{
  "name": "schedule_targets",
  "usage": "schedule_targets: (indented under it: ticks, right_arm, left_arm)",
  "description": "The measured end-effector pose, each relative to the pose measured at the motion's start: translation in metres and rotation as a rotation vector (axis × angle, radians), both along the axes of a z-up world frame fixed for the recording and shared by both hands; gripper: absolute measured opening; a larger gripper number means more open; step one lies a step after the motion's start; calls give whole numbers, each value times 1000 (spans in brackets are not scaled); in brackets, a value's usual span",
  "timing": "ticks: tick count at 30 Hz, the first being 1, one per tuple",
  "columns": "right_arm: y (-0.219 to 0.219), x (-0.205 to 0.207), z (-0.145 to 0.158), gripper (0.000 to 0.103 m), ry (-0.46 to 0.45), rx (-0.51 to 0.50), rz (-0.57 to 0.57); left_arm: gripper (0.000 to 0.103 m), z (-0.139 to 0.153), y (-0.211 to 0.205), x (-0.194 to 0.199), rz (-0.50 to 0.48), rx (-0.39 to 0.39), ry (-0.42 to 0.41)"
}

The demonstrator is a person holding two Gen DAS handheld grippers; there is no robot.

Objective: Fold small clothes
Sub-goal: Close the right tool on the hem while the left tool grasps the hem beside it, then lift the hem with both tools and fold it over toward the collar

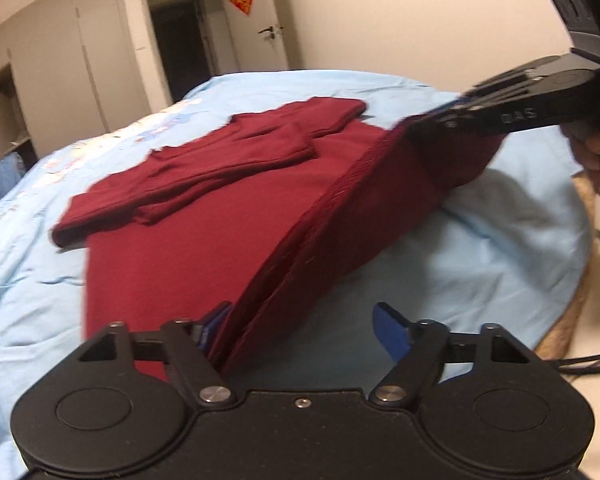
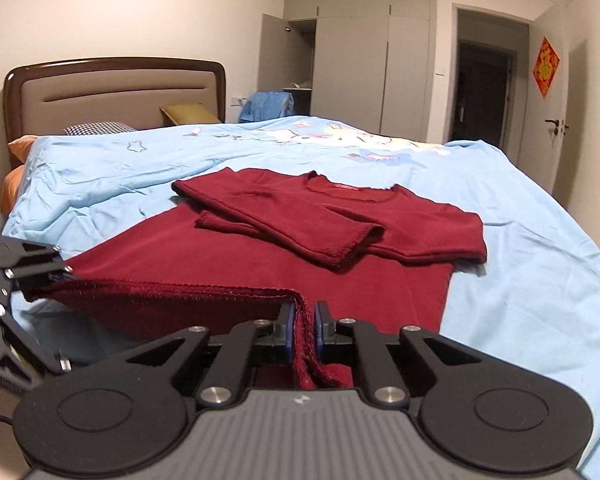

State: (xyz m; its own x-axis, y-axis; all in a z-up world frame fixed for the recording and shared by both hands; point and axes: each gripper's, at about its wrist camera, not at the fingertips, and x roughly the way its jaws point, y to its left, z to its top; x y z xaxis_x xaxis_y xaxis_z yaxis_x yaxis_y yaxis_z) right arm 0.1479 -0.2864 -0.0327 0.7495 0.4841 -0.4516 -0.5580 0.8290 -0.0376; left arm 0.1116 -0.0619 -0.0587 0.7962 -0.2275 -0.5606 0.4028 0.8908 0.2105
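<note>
Bed (image 2: 520, 240) with light blue duvet fills both views; headboard (image 2: 112, 92) at 10 o'clock in my right wrist view, wardrobe (image 2: 356, 72) at 12, open doorway (image 2: 484, 96) at 1–2.

Dark red sweater (image 2: 260, 264) lies on the duvet, centre of bed. Long axis runs straight away from my right gripper: hem nearest me, neckline (image 2: 348, 190) far end, pointing at 12 toward the wardrobe. Both sleeves (image 2: 300, 220) folded across the chest, crossing roughly 9-to-3. In the left wrist view the same axis runs diagonally, hem at 5, neckline toward 11.

Hem edge (image 2: 172, 286) is lifted off the duvet and stretched between my two grippers, running about 9-to-3 in the right view; body behind it is flat on the bed.

Right gripper (image 2: 302, 330): blue pads clamped tight on the hem corner, fabric bunched between them and hanging down behind. In the left view it comes in from 2 o'clock (image 1: 432, 120), fingertips buried in the cloth.

Left gripper (image 1: 300, 328): jaws spread wide. Hem fabric sits against the left-hand blue pad (image 1: 216, 320); right-hand pad (image 1: 392, 328) stands well clear of it, so nothing pinched. Seen at 9 in the right view (image 2: 56, 276), at the other hem corner.

My hand (image 1: 596, 156) on the right gripper handle, at 3, blurred.
</note>
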Motion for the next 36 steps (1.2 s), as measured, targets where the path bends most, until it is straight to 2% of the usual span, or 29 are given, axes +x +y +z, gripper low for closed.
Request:
schedule_targets:
  ticks: [4, 7, 13, 15, 16, 18, 20, 23, 27, 30, 32, 33, 34, 35, 36]
  right_arm:
    - [-3, 1, -4, 10, 6, 4, -13]
    - [-4, 1, -7, 10, 9, 9, -27]
    - [-1, 5, -13, 10, 10, -4, -36]
    - [1, 5, -14, 11, 6, -23, -38]
    - [2, 5, -15, 13, 5, -30, -38]
    - [1, 3, -17, 25, 9, -36, -37]
    - [0, 1, -19, 48, 12, -47, -38]
    - [-3, -6, -22, 58, 6, -81, -31]
    - [-4, -21, -29, 61, -42, -174, -41]
    - [-7, -32, -32, 57, -78, -203, -38]
    - [-7, -41, -33, 37, -111, -224, -36]
    - [-6, -44, -33, 32, -130, -235, -38]
    - [-5, -48, -32, 17, -151, -237, -42]
    - [-5, -52, -30, 10, -178, -233, -46]
    - [-3, -55, -27, 9, -205, -231, -53]
  left_arm:
    - [53, 0, 22, -3, 72, 74, -46]
    - [43, -1, 40, -6, 124, 105, -56]
    - [19, 3, 60, -5, 163, 24, -44]
    - [16, 6, 64, -1, 168, -16, -45]
    - [14, 8, 67, 3, 174, -47, -42]
    - [12, 13, 75, 13, 192, -126, -25]
    - [12, 17, 83, 25, 211, -200, -7]
    - [12, 23, 91, 41, 229, -273, 18]
    - [12, 28, 92, 55, 243, -295, 25]
    - [12, 31, 91, 58, 241, -293, 18]
    - [9, 33, 91, 55, 240, -290, 5]
    - [8, 33, 90, 51, 243, -290, -11]
    - [6, 35, 90, 46, 249, -289, -37]
    - [5, 37, 90, 40, 252, -290, -61]
    - [5, 40, 90, 34, 255, -294, -90]
